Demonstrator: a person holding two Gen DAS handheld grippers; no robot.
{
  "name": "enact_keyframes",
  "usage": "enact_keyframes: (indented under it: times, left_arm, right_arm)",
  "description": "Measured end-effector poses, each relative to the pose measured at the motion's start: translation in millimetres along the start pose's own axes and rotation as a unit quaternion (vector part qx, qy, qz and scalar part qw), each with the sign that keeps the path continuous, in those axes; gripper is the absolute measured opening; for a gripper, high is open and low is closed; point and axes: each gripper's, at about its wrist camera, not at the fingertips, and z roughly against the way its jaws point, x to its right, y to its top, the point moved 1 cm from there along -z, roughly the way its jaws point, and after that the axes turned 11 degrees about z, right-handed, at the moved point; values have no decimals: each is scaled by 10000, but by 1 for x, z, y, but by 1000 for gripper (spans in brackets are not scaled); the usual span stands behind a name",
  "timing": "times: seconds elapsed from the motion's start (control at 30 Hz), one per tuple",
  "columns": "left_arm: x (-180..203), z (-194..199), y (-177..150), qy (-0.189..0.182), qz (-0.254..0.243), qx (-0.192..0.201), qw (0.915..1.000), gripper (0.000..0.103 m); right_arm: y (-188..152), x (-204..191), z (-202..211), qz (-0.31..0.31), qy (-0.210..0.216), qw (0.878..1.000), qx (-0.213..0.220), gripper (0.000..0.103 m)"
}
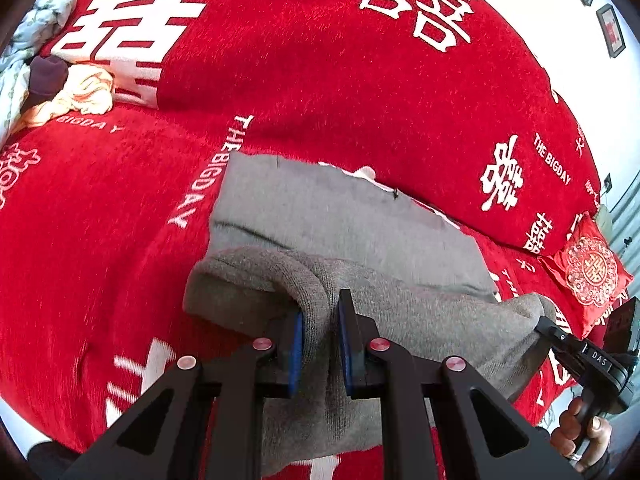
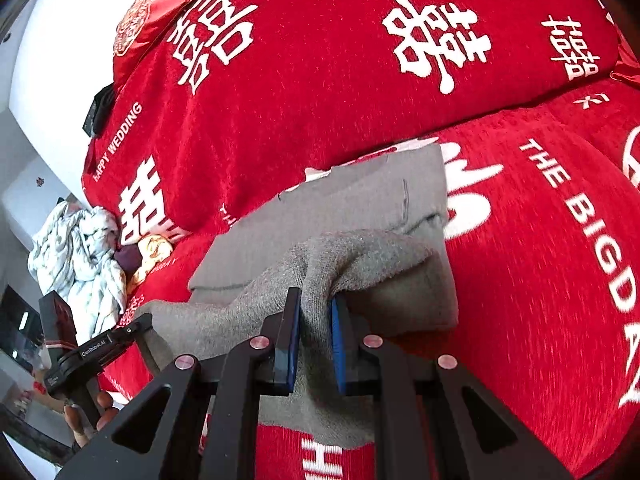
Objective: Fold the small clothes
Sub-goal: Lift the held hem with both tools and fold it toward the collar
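Observation:
A grey knit garment (image 1: pixel 340 216) lies on a red blanket (image 1: pixel 320 60) printed with white characters. Its near edge is lifted and curls over toward the far part. In the left wrist view my left gripper (image 1: pixel 320 304) is shut on the left part of that raised edge, with cloth bunched between the blue pads (image 1: pixel 296 344). My right gripper (image 1: pixel 546 326) pinches the same edge at the far right. In the right wrist view the garment (image 2: pixel 360 200) is bunched in my right gripper (image 2: pixel 316 296), and my left gripper (image 2: pixel 144 322) holds the edge at the left.
A heap of cream and dark clothes (image 1: pixel 80 92) lies at the far left beside pale patterned bedding (image 1: pixel 24 40). A red embroidered cushion (image 1: pixel 588 268) sits at the right. Framed pictures (image 1: pixel 610 30) hang on the white wall. A hand (image 1: pixel 580 428) grips the right tool.

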Motion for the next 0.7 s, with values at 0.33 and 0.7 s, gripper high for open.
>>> enact_keyframes:
  times: [0.33, 0.7]
  left_arm:
    - [12, -29, 31, 141, -28, -51, 9999, 17]
    - [13, -63, 51, 229, 83, -241, 9994, 17]
  right_arm:
    - [34, 11, -30, -95, -78, 9999, -47, 15]
    - [56, 23, -58, -236, -172, 9995, -158, 15]
